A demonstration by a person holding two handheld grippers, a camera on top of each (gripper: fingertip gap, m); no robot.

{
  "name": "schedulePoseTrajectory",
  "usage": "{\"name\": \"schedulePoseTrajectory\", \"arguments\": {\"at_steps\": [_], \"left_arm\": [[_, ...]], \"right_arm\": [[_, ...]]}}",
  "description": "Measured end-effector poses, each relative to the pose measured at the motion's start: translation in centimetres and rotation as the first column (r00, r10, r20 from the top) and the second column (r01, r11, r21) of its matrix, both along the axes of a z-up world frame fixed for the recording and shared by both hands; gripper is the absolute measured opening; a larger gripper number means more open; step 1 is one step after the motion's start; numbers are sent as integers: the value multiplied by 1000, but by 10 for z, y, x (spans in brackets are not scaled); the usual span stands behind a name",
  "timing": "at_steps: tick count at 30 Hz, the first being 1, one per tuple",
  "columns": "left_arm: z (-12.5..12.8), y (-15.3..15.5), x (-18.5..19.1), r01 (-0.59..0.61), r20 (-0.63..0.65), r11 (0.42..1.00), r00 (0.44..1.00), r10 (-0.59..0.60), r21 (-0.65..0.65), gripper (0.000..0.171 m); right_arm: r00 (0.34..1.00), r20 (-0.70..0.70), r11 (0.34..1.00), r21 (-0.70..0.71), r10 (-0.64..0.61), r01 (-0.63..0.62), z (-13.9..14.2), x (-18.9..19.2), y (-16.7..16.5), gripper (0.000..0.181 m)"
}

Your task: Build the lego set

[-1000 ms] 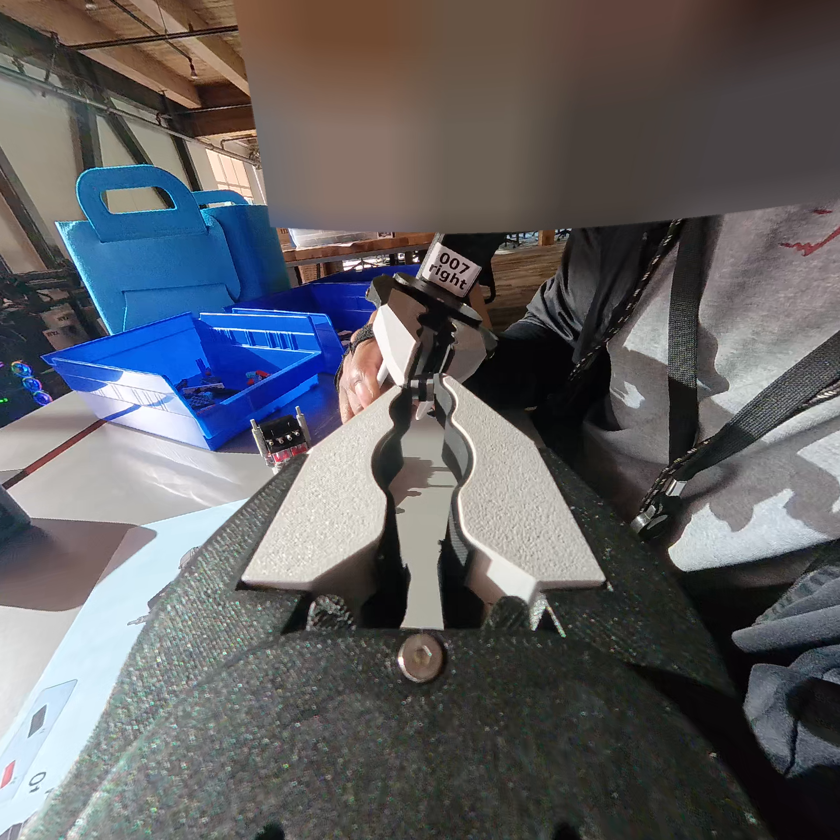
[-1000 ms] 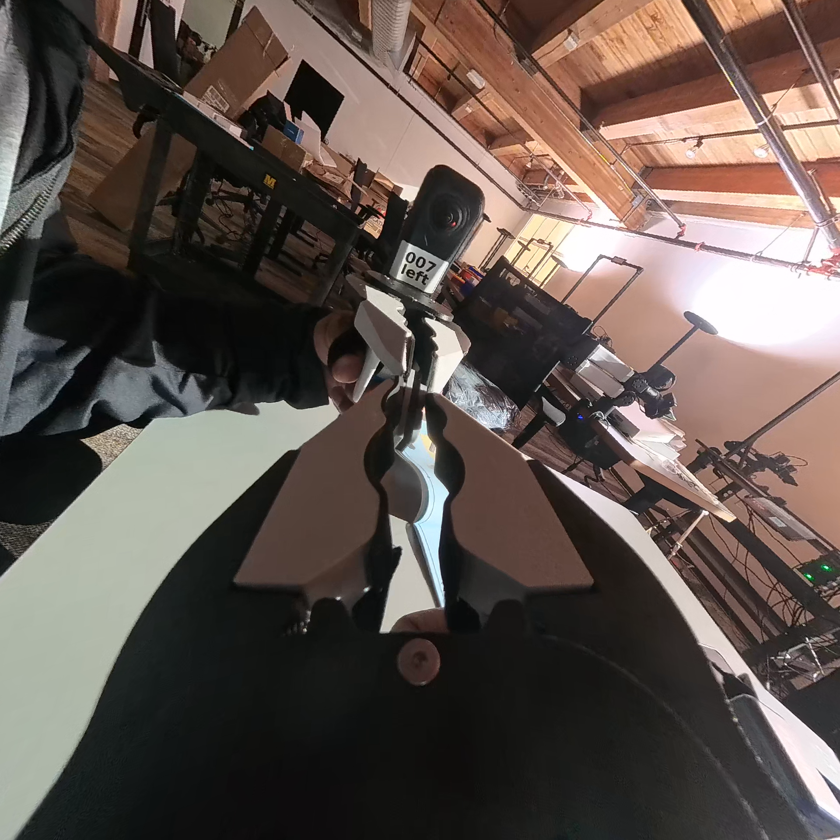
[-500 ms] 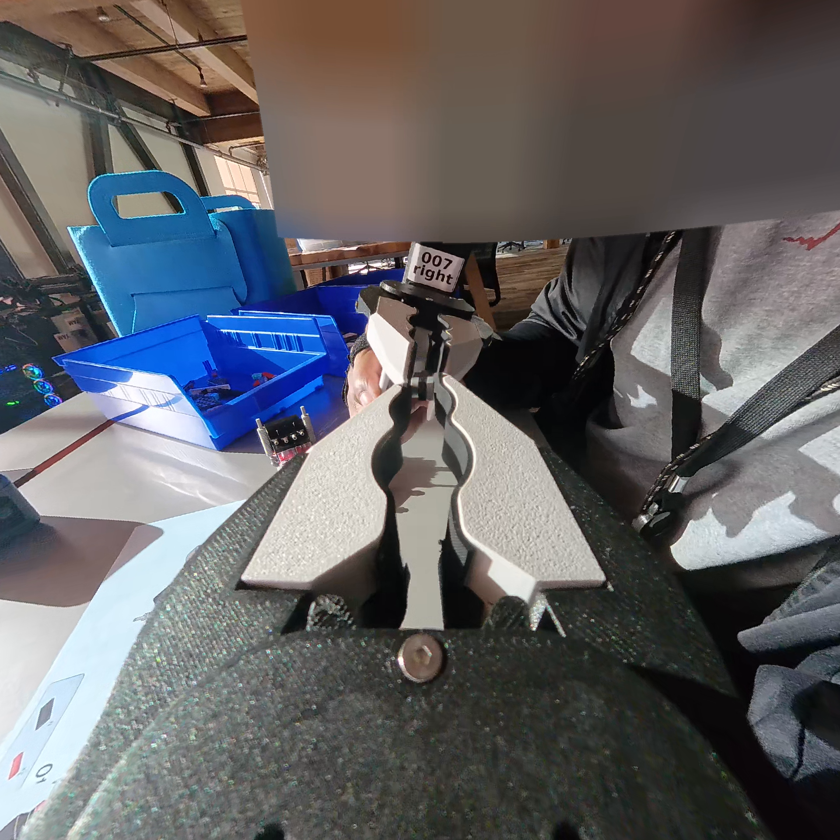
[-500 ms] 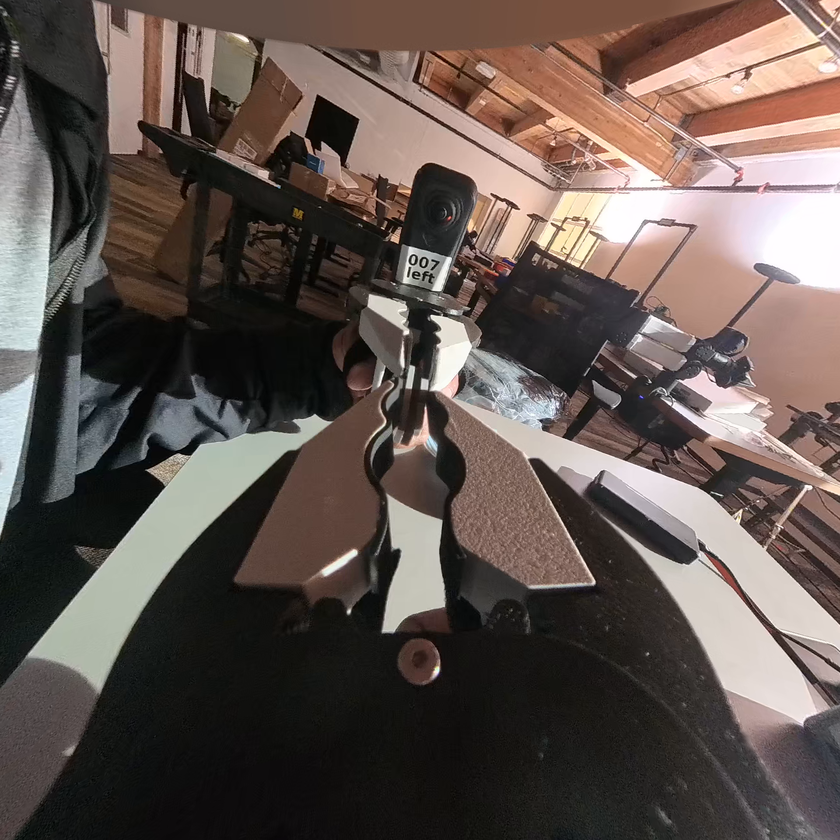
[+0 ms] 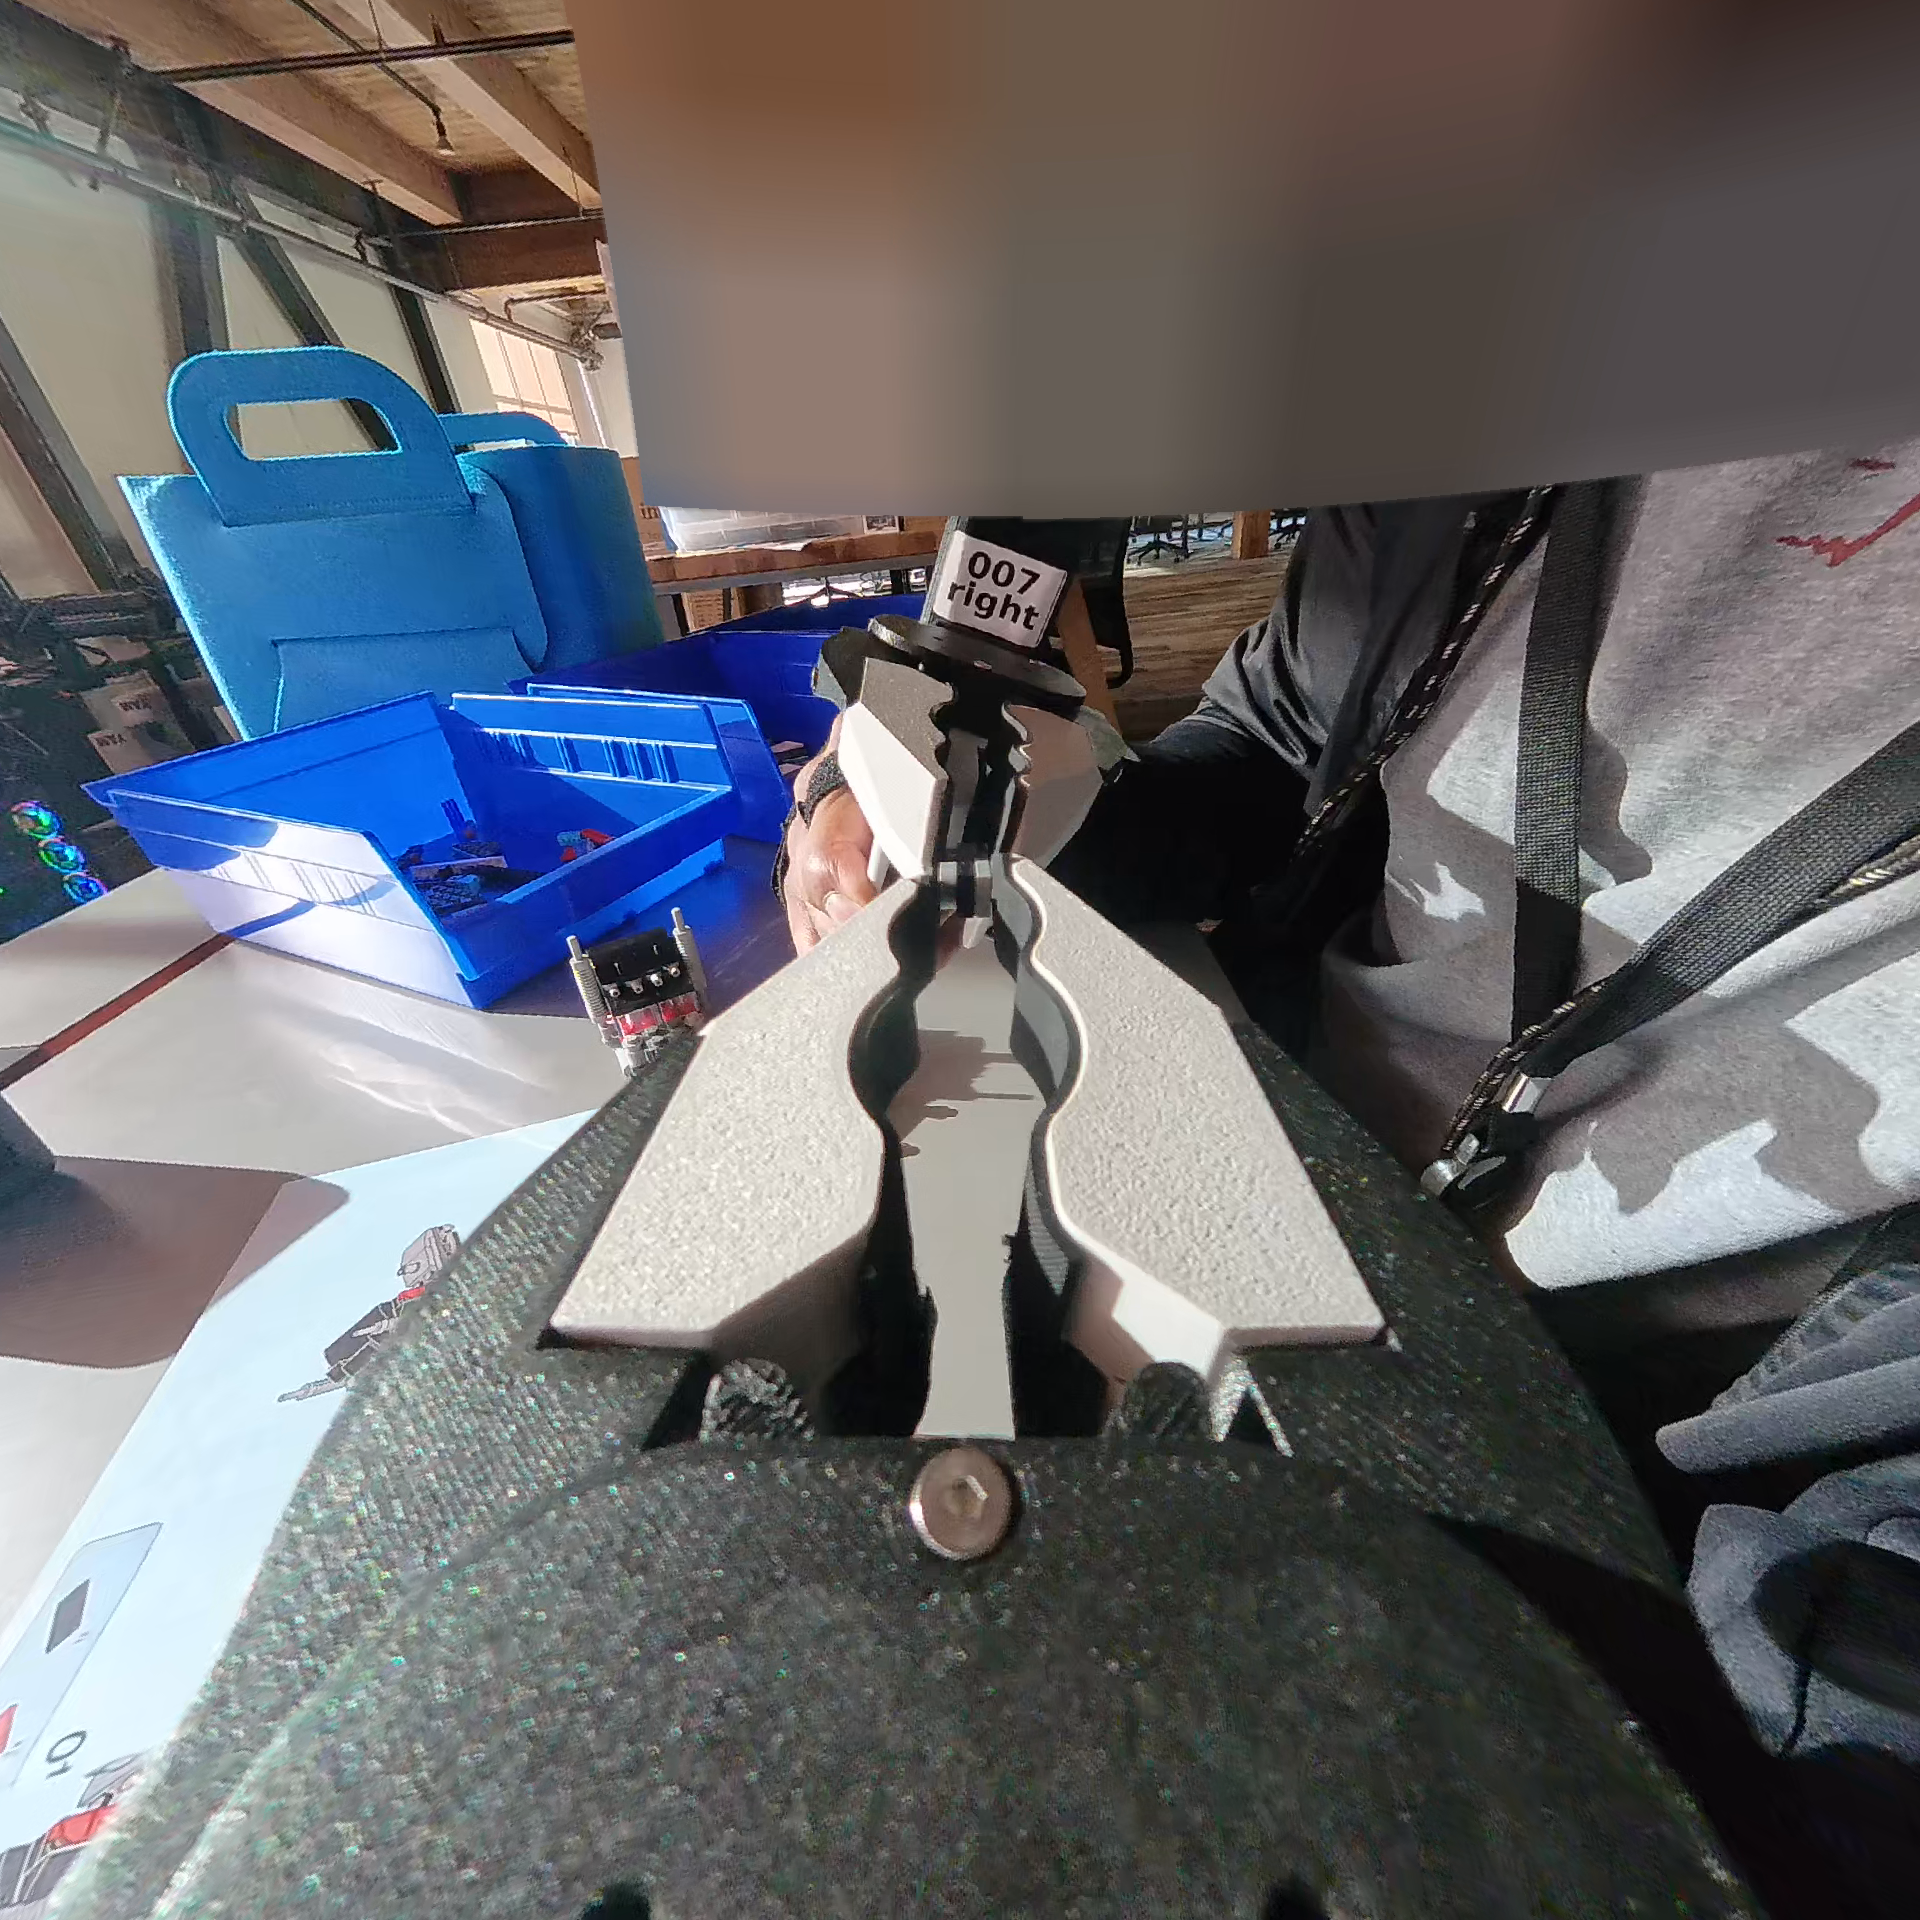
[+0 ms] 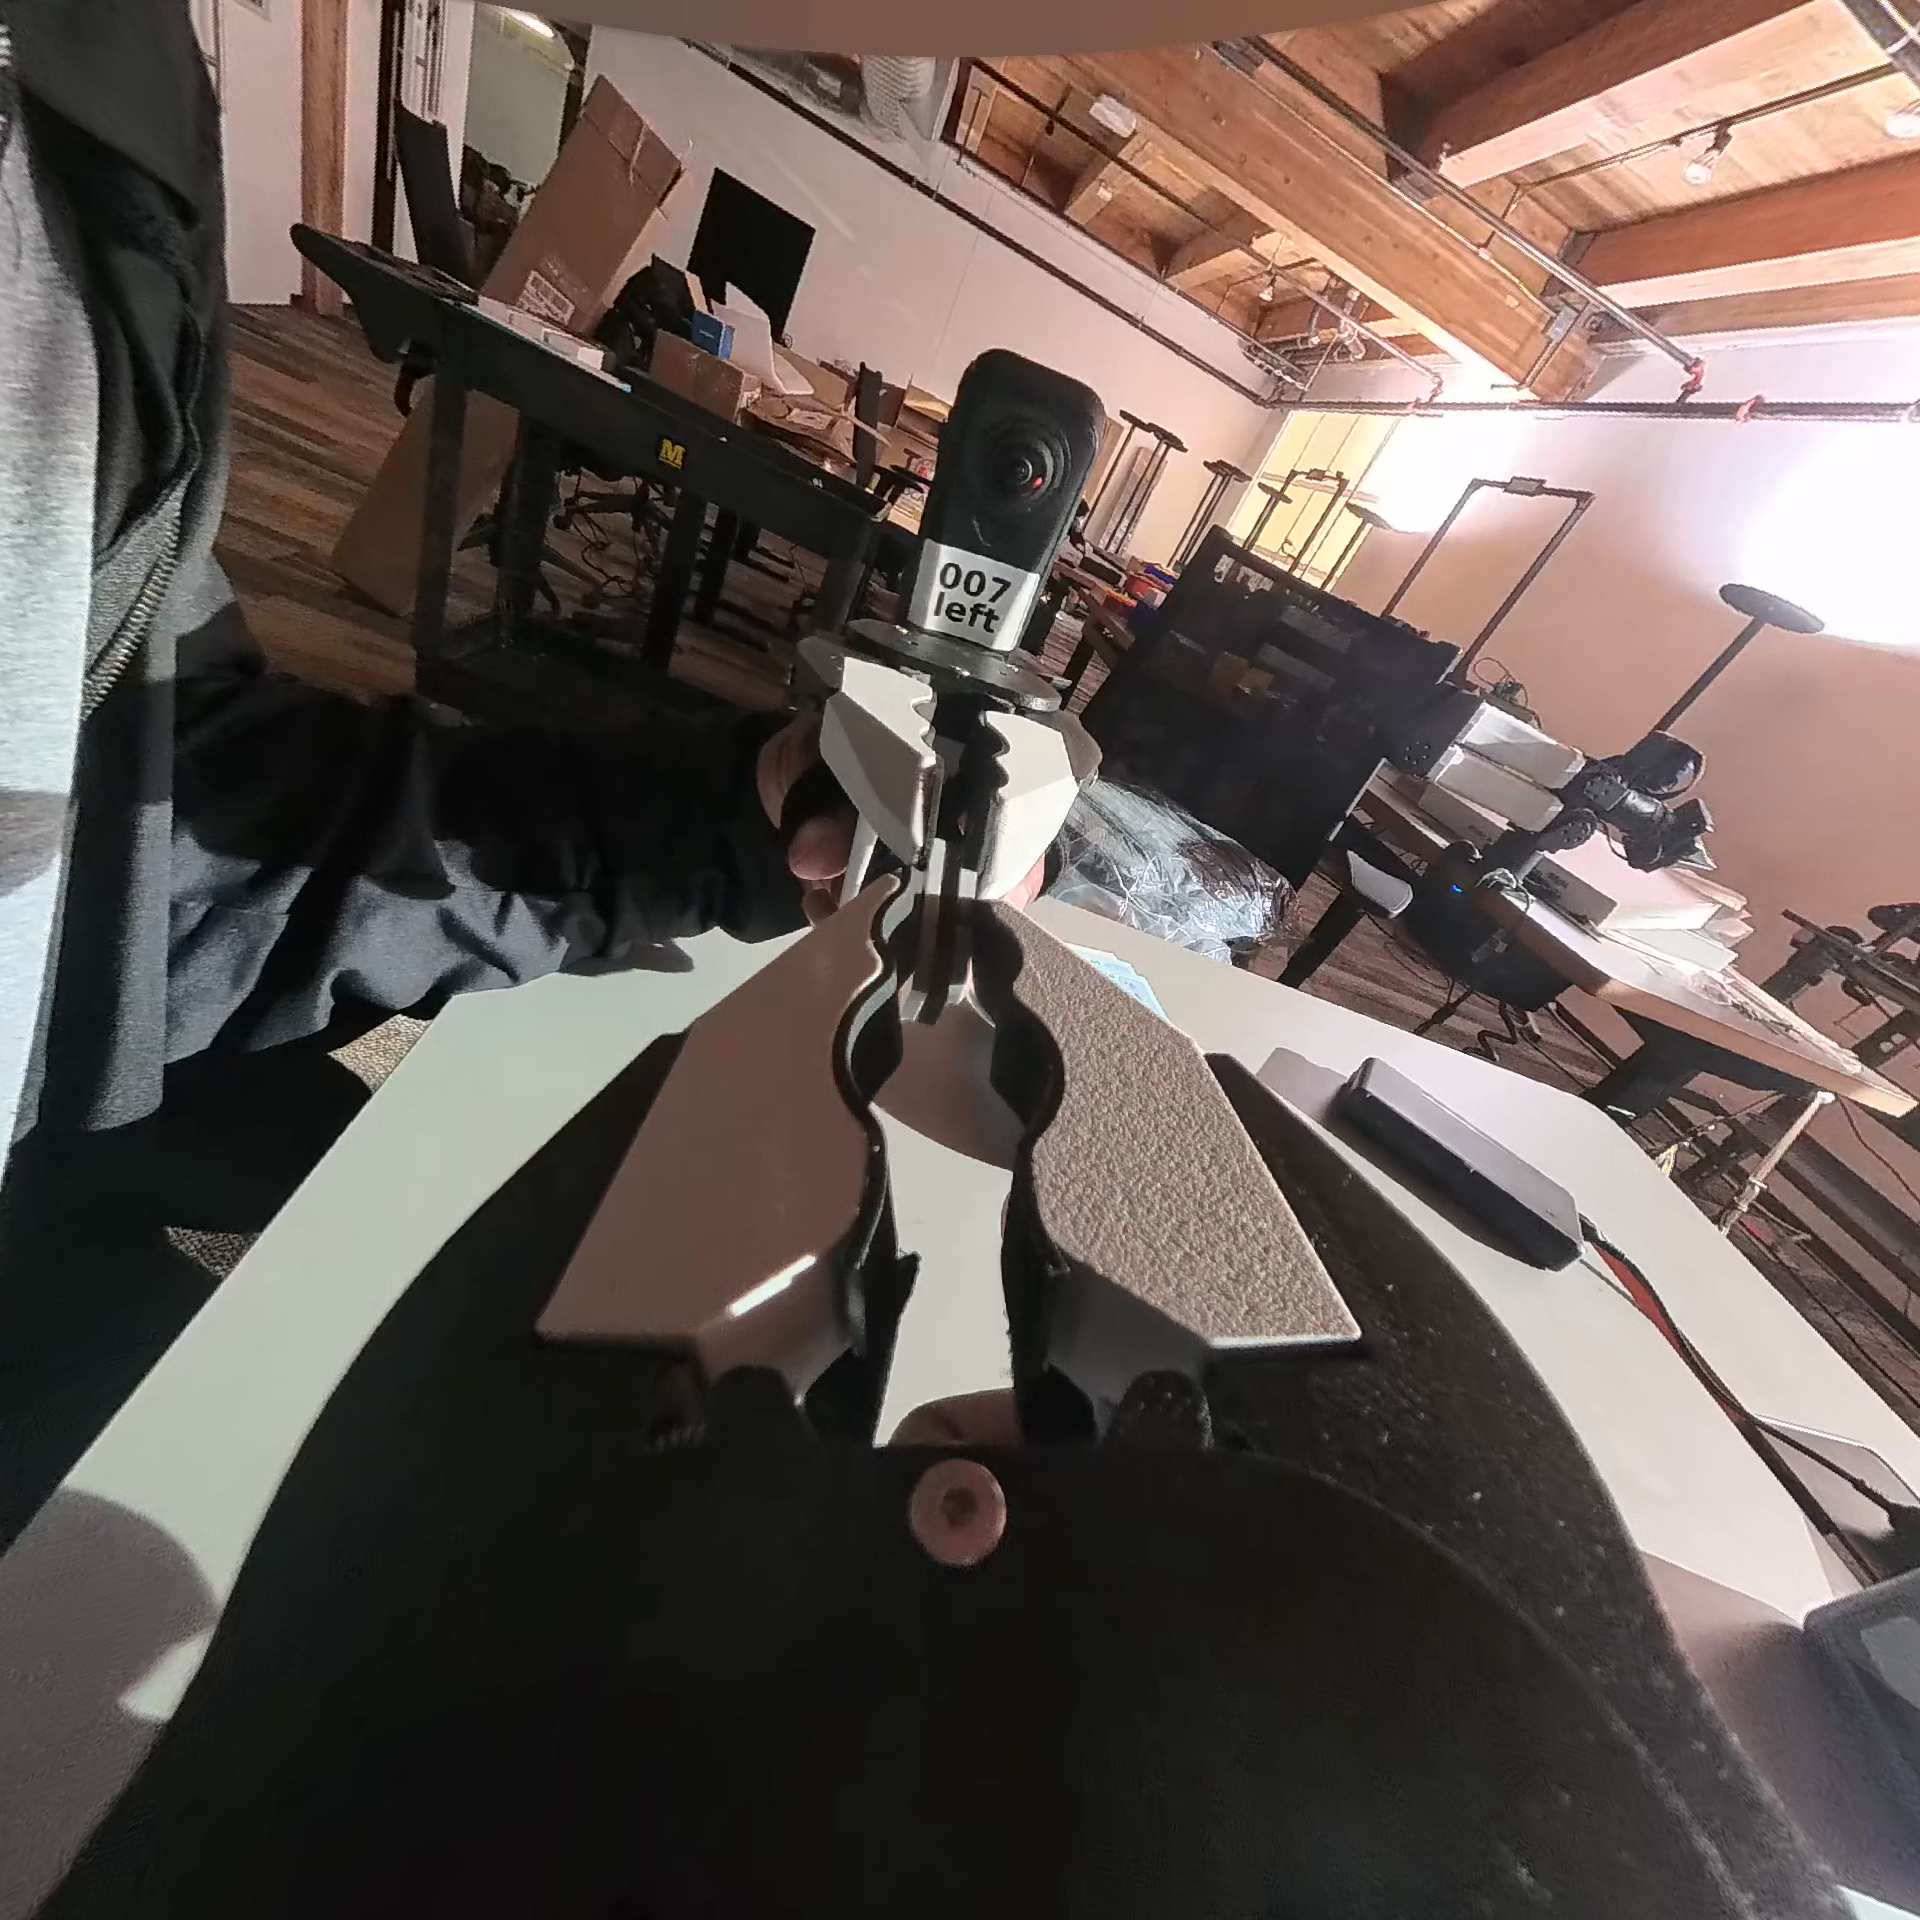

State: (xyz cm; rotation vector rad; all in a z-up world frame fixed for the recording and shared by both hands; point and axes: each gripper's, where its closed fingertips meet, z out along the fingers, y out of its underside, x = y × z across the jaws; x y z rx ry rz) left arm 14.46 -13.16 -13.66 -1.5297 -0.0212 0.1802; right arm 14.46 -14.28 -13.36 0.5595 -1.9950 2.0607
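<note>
white labels (image 5: 1000, 602) on both grippers' cameras

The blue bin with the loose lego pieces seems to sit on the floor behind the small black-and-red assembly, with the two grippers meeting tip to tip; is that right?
Not quite: the blue bin sits on the white table, not on the floor, as the left wrist view shows. The rest holds: it is behind the small black-and-red assembly, and the left gripper and right gripper meet tip to tip.

An open loft-style workshop or lab: exposed wooden ceiling beams (image 6: 1496, 135), rows of dark desks (image 6: 623, 416) piled with cardboard boxes (image 6: 582, 218) and a monitor (image 6: 750, 247), light stands (image 6: 1496, 540), and small robot arms (image 6: 1621, 800) on a far table. Blue parts bins (image 5: 343, 831) sit on the white counter (image 5: 260, 1039).
</note>
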Motion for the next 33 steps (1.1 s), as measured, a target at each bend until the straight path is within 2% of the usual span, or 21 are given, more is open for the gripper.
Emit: {"name": "schedulePoseTrajectory", "arguments": {"at_steps": [4, 6, 7, 10, 13, 16, 22, 27, 31, 33], "left_arm": [[1, 0, -1, -2, 6, 1000, 1000, 2, 6, 11], [2, 0, -7, -26, 29, 1000, 999, 26, 16, 11], [2, 0, -9, -34, 49, 999, 998, 33, 24, 12], [3, -5, -18, -60, 153, 996, 987, 50, 63, 30], [-3, -4, -22, -56, 242, 997, 969, 40, 59, 33], [-13, 7, -23, -36, 285, 999, 958, 32, 7, 33], [-38, 22, -31, -27, 347, 993, 935, 67, -118, 33], [-57, 32, -39, -29, 383, 977, 917, 111, -212, 32], [-66, 42, -37, 0, 403, 967, 909, 106, -254, 31], [-69, 46, -37, 10, 408, 964, 907, 103, -265, 29]], "right_arm": [[1000, 4, 1000, -7, -6, 6, 0, -1, 0, 10], [999, -12, 999, -14, -51, 51, 0, -7, 1, 10], [997, -32, 997, -15, -76, 76, 0, -10, 2, 10], [989, -70, 992, -9, -130, 130, -5, -16, 10, 10], [972, -113, 978, 8, -208, 210, -10, -23, 21, 10], [955, -104, 950, 116, -278, 290, -31, -31, 36, 10], [890, 10, 844, 323, -455, 428, -79, -46, 89, 12], [853, 19, 790, 388, -522, 475, -95, -46, 111, 11], [858, 64, 801, 400, -509, 446, -94, -48, 104, 11], [867, 133, 829, 390, -481, 401, -90, -46, 92, 11]]}}
